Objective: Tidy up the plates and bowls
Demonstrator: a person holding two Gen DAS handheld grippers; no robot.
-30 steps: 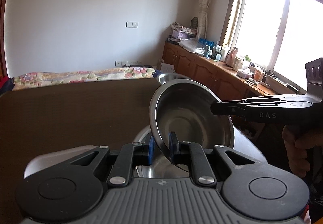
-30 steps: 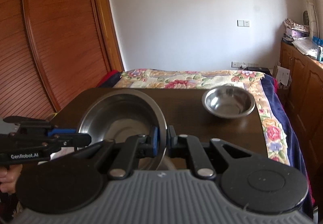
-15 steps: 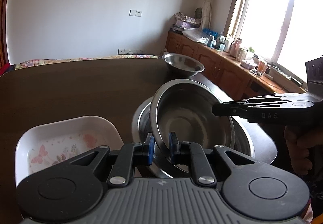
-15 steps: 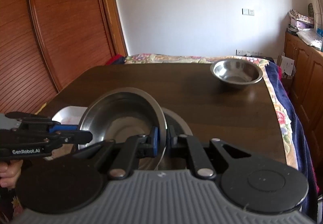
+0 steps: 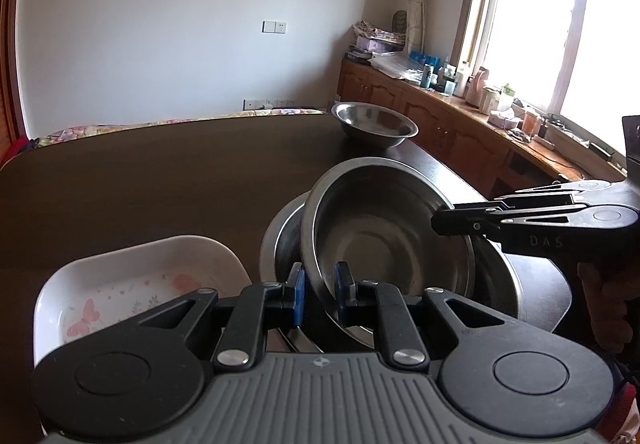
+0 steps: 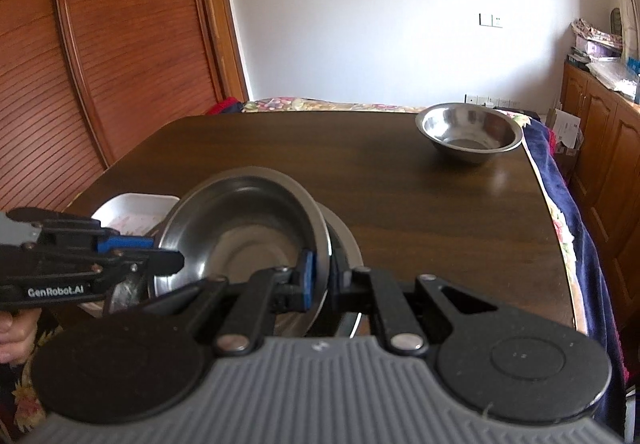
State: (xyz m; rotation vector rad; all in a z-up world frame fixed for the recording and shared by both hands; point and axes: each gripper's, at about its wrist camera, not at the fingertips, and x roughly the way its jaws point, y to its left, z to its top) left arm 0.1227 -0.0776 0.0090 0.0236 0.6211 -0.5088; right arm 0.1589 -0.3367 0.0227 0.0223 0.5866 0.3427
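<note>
Left wrist view: white butterfly-print dish (image 5: pixel 132 280) just left of steel bowl stack on dark worktop (image 5: pixel 160 179). Left claw (image 5: pixel 320 294) clamped on near rim of tilted steel bowl (image 5: pixel 384 232), which leans in larger steel bowl (image 5: pixel 500 276) beneath. Right claw (image 5: pixel 438 222) nipped shut on tilted bowl's right rim. Small steel bowl (image 5: pixel 374 123) stands well behind stack, near worktop's far edge.

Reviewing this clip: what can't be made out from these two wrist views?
- Whether the held steel bowl touches the larger bowl under it: left view, the held bowl covers the contact.
- White dish: right view, mostly hidden behind the left gripper.
- Windowsill items: left view, too small, glare.
</note>
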